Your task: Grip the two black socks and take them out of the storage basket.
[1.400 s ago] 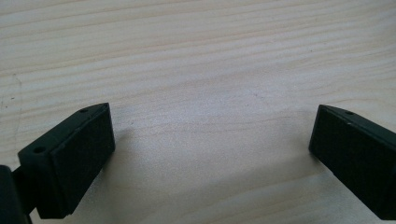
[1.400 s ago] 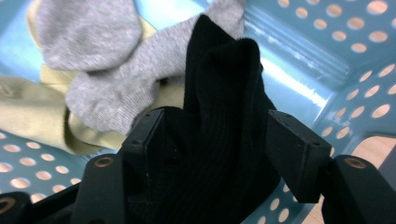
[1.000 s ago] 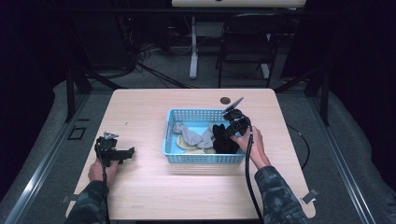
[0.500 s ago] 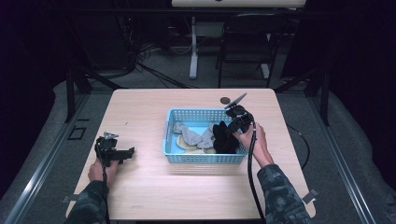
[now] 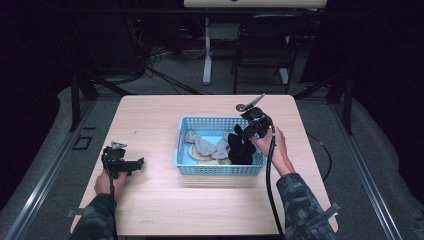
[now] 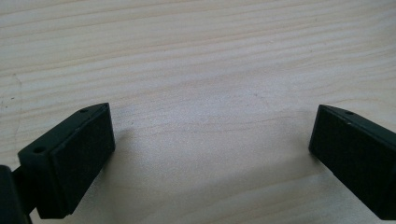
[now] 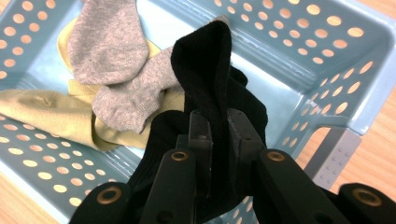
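I had the right gripper [image 7: 219, 135] with its jaws clamped on a black knitted sock [image 7: 208, 79], which rose between them above the perforated blue plastic basket [image 7: 327, 56]. Grey and yellow socks [image 7: 112, 79] lay beyond. My left gripper [image 6: 210, 154] rested with jaws spread wide over the pale wooden surface [image 6: 196, 56], nothing between them.

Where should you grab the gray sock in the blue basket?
Grab the gray sock at its raised upper end, coming straight down from above. That end lies on top of the yellow socks, clear of the basket walls and the black sock the right gripper holds.
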`<state>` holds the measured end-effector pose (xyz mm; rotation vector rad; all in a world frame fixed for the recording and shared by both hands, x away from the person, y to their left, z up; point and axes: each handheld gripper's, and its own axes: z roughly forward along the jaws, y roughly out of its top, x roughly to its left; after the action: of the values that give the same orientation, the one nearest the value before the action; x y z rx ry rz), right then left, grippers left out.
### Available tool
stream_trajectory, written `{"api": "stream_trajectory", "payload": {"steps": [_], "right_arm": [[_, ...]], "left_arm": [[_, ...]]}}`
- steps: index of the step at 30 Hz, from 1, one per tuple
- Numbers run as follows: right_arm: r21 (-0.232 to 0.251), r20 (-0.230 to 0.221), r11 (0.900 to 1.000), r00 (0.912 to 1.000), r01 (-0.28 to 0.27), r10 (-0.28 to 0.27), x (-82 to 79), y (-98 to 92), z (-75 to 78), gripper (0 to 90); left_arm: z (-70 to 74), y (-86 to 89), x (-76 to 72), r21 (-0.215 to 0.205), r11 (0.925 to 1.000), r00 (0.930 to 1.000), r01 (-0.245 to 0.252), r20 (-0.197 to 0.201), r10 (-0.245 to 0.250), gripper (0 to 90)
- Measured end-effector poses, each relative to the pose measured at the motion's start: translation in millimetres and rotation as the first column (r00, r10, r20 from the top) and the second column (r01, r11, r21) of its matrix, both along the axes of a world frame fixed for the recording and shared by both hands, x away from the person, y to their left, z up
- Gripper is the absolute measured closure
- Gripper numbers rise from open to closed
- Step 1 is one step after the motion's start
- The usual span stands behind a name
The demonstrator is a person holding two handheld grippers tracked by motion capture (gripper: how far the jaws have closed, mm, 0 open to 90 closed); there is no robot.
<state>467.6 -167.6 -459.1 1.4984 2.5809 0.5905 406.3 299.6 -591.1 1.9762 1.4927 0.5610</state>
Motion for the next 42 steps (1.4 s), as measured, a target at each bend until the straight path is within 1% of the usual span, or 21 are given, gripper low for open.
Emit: {"api": "stream_trajectory", "payload": {"steps": [1, 2, 4, 5, 7, 8, 11, 16, 17, 18, 23, 24, 34, 37, 38, 42], "right_arm": [[0.007, 0.01, 1.0, 1.0, 0.002, -0.002, 0.0, -0.1, 0.6, 81.5], [0.007, 0.01, 1.0, 1.0, 0.002, -0.002, 0.0, -0.1, 0.6, 81.5], [-0.001, 0.015, 1.0, 0.9999, 0.001, -0.001, -0.1, -1.4, 5.5, 81.6], [0.011, 0.023, 1.0, 0.9997, 0.009, -0.01, -0.4, -1.1, 6.4, 81.5], [0.011, 0.021, 1.0, 0.9998, 0.004, -0.004, -0.3, -1.6, 8.3, 81.6], [0.011, 0.03, 1.0, 0.9995, 0.004, -0.004, -0.2, -2.1, 11.9, 81.6], [0.006, 0.027, 1.0, 0.9996, -0.001, 0.001, -0.2, -2.4, 14.7, 81.6], [0.004, 0.041, 1.0, 0.9991, -0.007, 0.007, -0.1, -1.7, 22.1, 81.6], [0.01, 0.045, 1.0, 0.999, -0.002, 0.001, -0.4, -1.3, 23.1, 81.6], [0.004, 0.044, 1.0, 0.999, -0.009, 0.009, -0.1, -1.7, 24.8, 81.6], [0.005, 0.053, 1.0, 0.9986, -0.005, 0.005, -0.4, -1.6, 28.9, 81.7], [0.002, 0.053, 1.0, 0.9985, -0.011, 0.011, -0.3, -2.1, 31.3, 81.8], [0.008, 0.078, 1.0, 0.997, -0.005, 0.005, -1.8, -4.1, 44.2, 81.9], [0.007, 0.078, 1.0, 0.9969, -0.012, 0.011, -1.8, -5.2, 46.7, 81.9], [0.015, 0.085, 1.0, 0.9963, -0.006, 0.005, -2.6, -5.7, 49.4, 81.8], [0.016, 0.093, 1.0, 0.9956, -0.006, 0.004, -3.5, -7.1, 55.2, 81.9]], "left_arm": [[0.0, 0.0, 0.0, 0.0, 1.0, 1.0, 0.0, 0.0, 0.0, 0.3], [0.0, 0.0, 0.0, 0.0, 1.0, 1.0, 0.0, 0.0, 0.0, 0.3], [0.0, 0.0, 0.0, 0.0, 1.0, 1.0, 0.0, 0.0, 0.0, 0.3], [0.0, 0.0, 0.0, 0.0, 1.0, 1.0, 0.0, 0.0, 0.0, 0.3], [0.0, 0.0, 0.0, 0.0, 1.0, 1.0, 0.0, 0.0, 0.0, 0.3], [0.0, 0.0, 0.0, 0.0, 1.0, 1.0, 0.0, 0.0, 0.0, 0.3], [0.0, 0.0, 0.0, 0.0, 1.0, 1.0, 0.0, 0.0, 0.0, 0.3], [0.0, 0.0, 0.0, 0.0, 1.0, 1.0, 0.0, 0.0, 0.0, 0.3], [0.0, 0.0, 0.0, 0.0, 1.0, 1.0, 0.0, 0.0, 0.0, 0.3], [0.0, 0.0, 0.0, 0.0, 1.0, 1.0, -0.001, 0.0, 0.001, 0.3], [0.0, 0.0, 0.0, 0.0, 1.0, 1.0, 0.0, 0.0, 0.0, 0.3], [0.0, 0.0, 0.0, 0.0, 1.0, 1.0, -0.001, 0.0, 0.001, 0.3], [0.0, 0.0, 0.0, 0.0, 1.0, 1.0, 0.0, 0.0, 0.0, 0.3], [0.0, -0.1, 0.0, -0.001, 1.0, 1.0, -0.001, 0.0, 0.001, 0.3], [0.0, -0.1, 0.0, -0.001, 1.0, 1.0, -0.001, 0.0, 0.001, 0.3], [0.0, 0.0, 0.0, 0.0, 1.0, 1.0, 0.0, 0.0, 0.0, 0.3]]}}
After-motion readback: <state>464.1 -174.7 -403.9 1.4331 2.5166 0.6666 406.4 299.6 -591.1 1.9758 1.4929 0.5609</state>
